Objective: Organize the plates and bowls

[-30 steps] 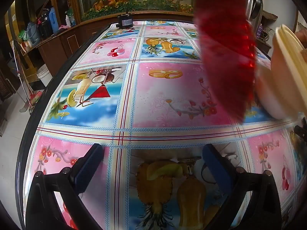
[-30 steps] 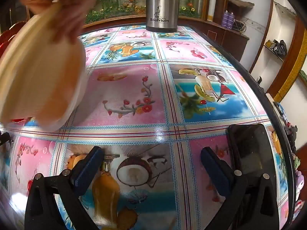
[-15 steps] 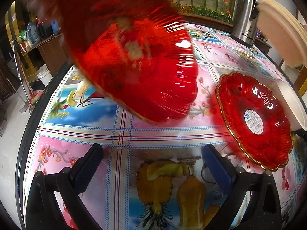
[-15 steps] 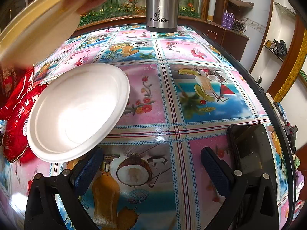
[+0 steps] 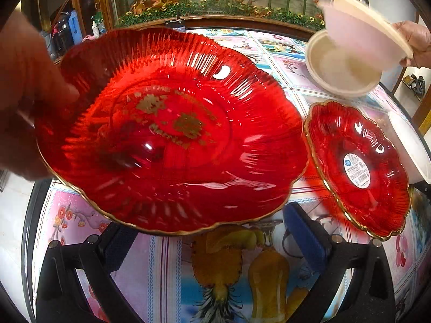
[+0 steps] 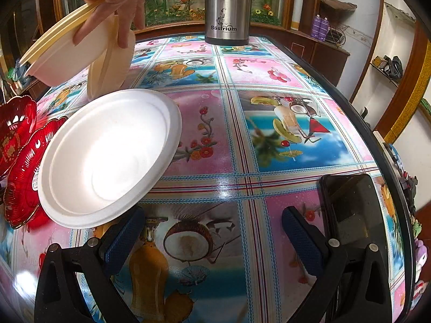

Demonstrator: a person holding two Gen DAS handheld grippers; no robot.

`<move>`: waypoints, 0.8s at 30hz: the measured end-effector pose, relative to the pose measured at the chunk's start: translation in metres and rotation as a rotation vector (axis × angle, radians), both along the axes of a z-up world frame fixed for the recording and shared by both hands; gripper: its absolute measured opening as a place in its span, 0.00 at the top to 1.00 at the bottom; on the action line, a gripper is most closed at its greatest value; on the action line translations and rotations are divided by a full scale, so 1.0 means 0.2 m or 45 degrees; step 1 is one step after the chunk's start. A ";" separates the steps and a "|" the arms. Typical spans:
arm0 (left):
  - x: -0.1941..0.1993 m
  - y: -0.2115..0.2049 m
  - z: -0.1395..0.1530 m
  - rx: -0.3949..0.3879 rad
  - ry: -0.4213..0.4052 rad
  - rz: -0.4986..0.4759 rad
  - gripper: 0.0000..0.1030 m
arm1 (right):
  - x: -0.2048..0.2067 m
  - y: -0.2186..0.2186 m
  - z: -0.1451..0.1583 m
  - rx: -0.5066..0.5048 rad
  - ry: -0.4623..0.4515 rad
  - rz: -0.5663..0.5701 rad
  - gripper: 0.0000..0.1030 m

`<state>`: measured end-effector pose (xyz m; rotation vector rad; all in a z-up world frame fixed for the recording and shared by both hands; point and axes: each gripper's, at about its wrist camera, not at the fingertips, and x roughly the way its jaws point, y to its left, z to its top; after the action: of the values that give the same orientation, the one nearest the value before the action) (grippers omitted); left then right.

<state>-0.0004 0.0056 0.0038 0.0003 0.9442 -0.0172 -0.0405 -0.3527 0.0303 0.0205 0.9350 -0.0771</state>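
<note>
A bare hand (image 5: 24,94) holds a big red glass plate (image 5: 172,134) above the table, over my left gripper (image 5: 212,231), which is open and empty. A second red plate (image 5: 358,167) with a sticker lies on the table to the right. Another hand (image 6: 113,2) holds cream bowls (image 6: 67,53) in the air; one bowl (image 5: 339,67) tips out below them. A white plate (image 6: 107,156) lies flat on the table, just ahead-left of my right gripper (image 6: 212,231), which is open and empty. The red plates (image 6: 21,161) show at the right wrist view's left edge.
A steel thermos (image 6: 226,8) stands at the far side of the table. A black phone (image 6: 353,210) lies near the right edge, beside my right gripper's right finger. The patterned tablecloth (image 6: 269,134) covers the table. Wooden cabinets ring the room.
The hand brought the big red plate lower and closer over my left gripper. The other hand raised the cream bowls and one bowl is tipping out. Both grippers stayed still.
</note>
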 end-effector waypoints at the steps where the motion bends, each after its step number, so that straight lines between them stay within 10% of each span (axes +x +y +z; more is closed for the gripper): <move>1: 0.00 0.00 0.00 0.000 0.000 0.000 0.00 | 0.00 0.00 0.00 0.000 0.000 0.000 0.01; 24: 0.00 0.00 0.00 0.000 -0.001 0.000 0.00 | 0.01 0.01 0.02 0.000 0.000 0.000 0.01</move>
<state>-0.0006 0.0055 0.0037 0.0005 0.9434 -0.0172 -0.0387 -0.3511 0.0337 0.0206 0.9348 -0.0773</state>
